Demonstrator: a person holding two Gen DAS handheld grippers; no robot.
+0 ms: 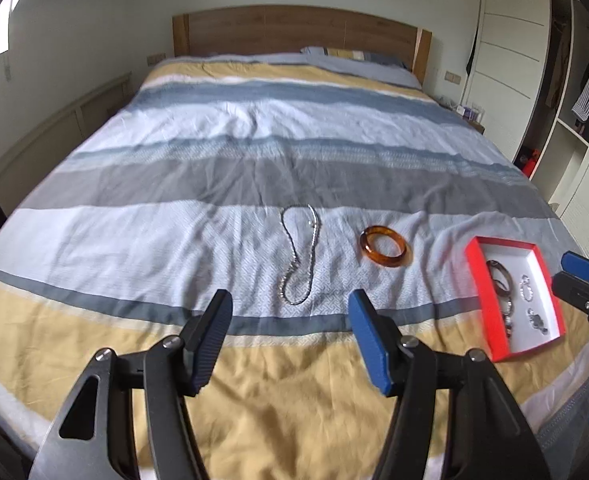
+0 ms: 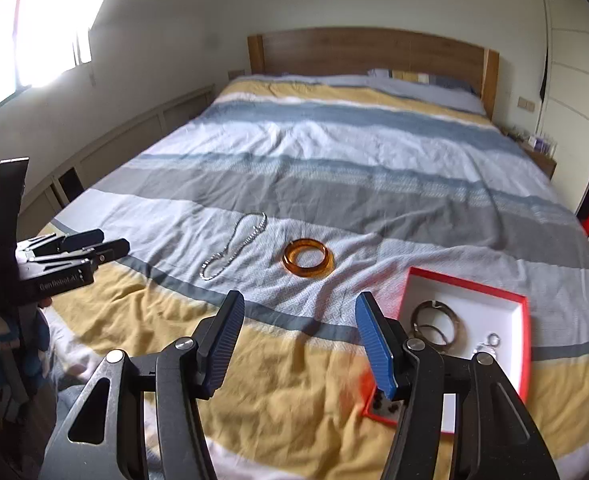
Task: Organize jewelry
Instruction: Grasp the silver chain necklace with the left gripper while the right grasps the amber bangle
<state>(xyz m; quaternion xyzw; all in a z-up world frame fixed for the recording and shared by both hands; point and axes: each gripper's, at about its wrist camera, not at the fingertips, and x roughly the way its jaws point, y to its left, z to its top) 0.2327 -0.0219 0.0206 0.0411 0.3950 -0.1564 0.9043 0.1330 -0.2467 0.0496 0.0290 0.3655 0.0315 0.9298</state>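
Observation:
A silver chain necklace (image 1: 299, 255) lies on the striped bedspread, and it also shows in the right wrist view (image 2: 234, 246). An amber bangle (image 1: 385, 246) lies to its right; it shows in the right wrist view (image 2: 308, 264) too. A red box with a white inside (image 1: 537, 254) sits further right and holds dark bangles (image 1: 500, 276) and small silver pieces (image 1: 527, 288); the box also shows in the right wrist view (image 2: 510, 308). My left gripper (image 1: 290, 340) is open and empty, just short of the necklace. My right gripper (image 2: 300, 344) is open and empty beside the box.
The bed (image 1: 254, 128) has a wooden headboard (image 1: 302, 30) and a pillow (image 1: 358, 58) at the far end. A wardrobe (image 1: 566, 92) stands to the right, and a low wall ledge (image 1: 54, 128) runs along the left.

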